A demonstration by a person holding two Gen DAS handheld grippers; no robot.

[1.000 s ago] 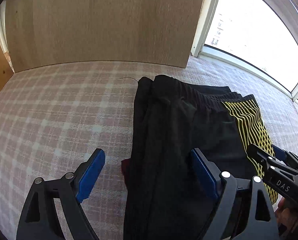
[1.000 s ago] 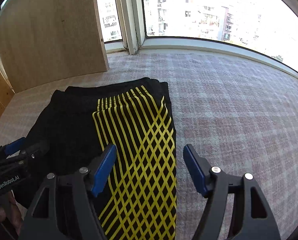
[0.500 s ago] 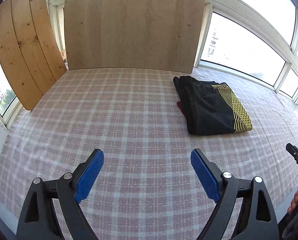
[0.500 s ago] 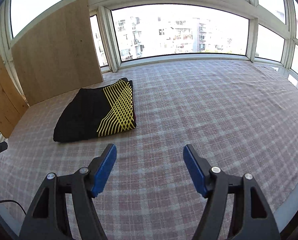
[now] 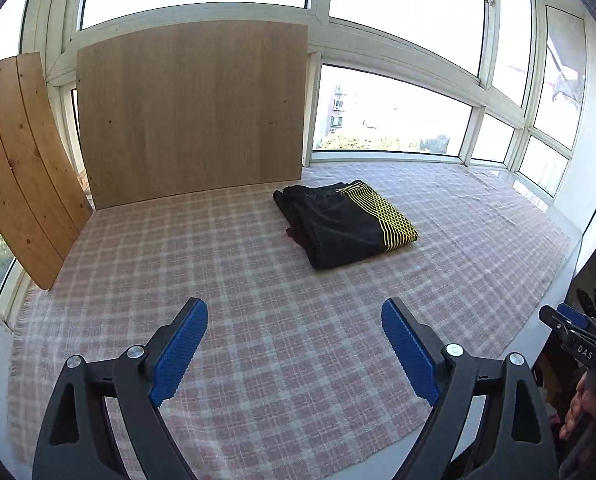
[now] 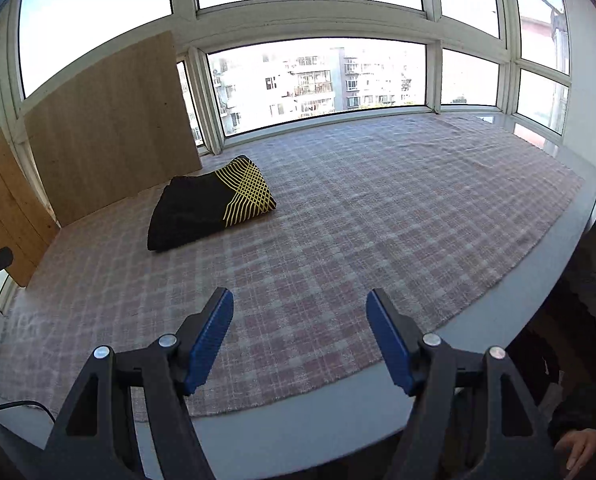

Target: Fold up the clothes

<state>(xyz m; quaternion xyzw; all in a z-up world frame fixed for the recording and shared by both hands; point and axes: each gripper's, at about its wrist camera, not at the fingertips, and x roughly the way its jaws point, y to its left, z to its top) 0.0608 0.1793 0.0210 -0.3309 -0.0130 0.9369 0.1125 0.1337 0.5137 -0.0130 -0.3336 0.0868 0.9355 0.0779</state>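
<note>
Clothes-folding looks finished for this garment, since both tools have pulled well back from it: a second ago the left gripper (image 5: 294, 344) and right gripper (image 6: 299, 330) hung right over the cloth, and now each shows blue pads spread apart with nothing between them above bare plaid table cover (image 5: 258, 360). The folded black garment with yellow stripes (image 5: 343, 224) lies alone in the upper middle of the left view, near the wooden board (image 5: 190, 112). A dark reddish edge under it may be another layer, though that is hard to tell.
</note>
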